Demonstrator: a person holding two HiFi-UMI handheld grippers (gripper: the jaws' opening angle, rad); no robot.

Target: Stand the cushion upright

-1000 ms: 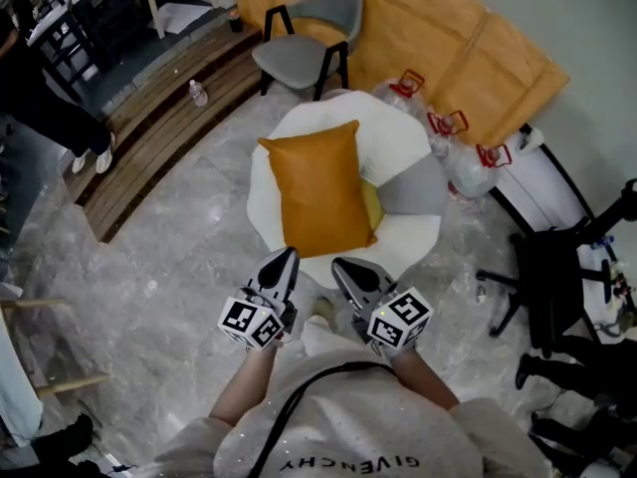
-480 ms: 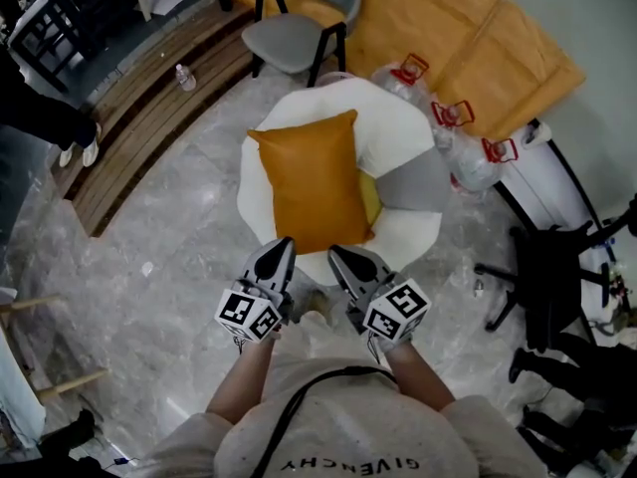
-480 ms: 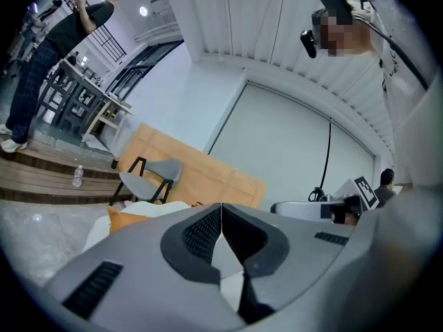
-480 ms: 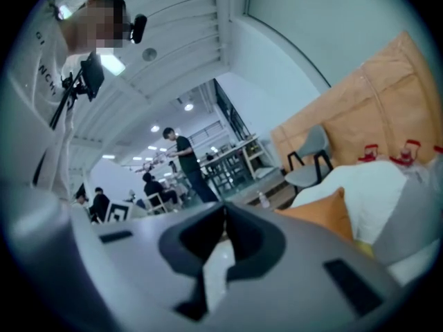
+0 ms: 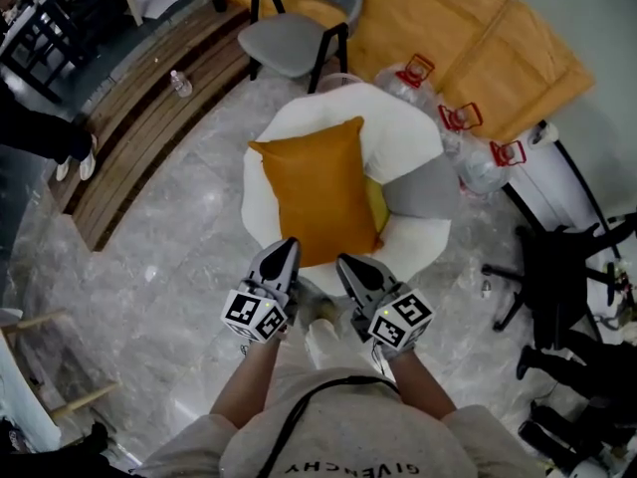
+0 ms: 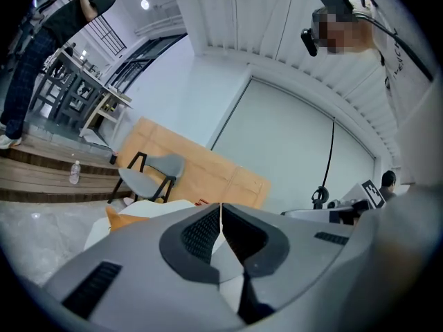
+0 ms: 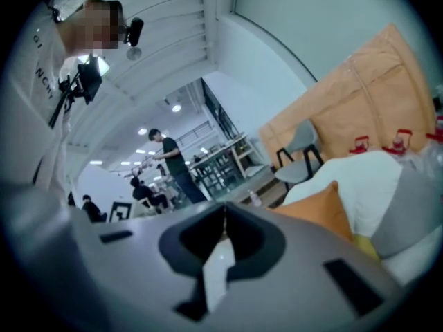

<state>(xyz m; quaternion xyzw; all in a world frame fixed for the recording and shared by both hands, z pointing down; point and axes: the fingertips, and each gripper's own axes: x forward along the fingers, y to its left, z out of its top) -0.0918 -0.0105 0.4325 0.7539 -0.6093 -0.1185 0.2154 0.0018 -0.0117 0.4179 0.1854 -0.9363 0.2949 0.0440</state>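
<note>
1. Wooden steps (image 5: 149, 118): at your far left. A water bottle (image 5: 180, 85) stands on them, and a person's legs (image 5: 60, 142) are at their edge.
2. Grey chair (image 5: 289, 33): black legs, beyond the white seat, backed against the orange panel.
3. Left gripper (image 5: 284, 257): you hold it low in front of you. Its jaws are pressed together with nothing between them. The tip points at the near edge of the cushion and stops just short of it.
4. Orange cushion (image 5: 323, 192): it lies on its broad face on top of the white seat, not upright. Its long side runs away from you and its near end reaches the seat's front rim. Neither gripper touches it.
5. White seat (image 5: 393, 127): round and padded, on the grey marble floor (image 5: 189, 237). It bears all three cushions.
6. Right gripper (image 5: 350, 269): beside your left one and just apart from it. Its jaws are closed and empty, aimed at the cushion's near right corner.
7. Yellow cushion (image 5: 376, 205): only a sliver shows, tucked under the orange cushion's right edge.
8. Grey cushion (image 5: 423, 189): on the seat's right side, touching the yellow one.
9. Water jugs (image 5: 478, 162): three clear ones with red handles, in a row on the floor just right of the seat.
10. Orange panel (image 5: 468, 38): leans along the wall behind the chair and jugs.
11. Black office chair (image 5: 557, 267): at your far right, well apart from the seat.
</note>
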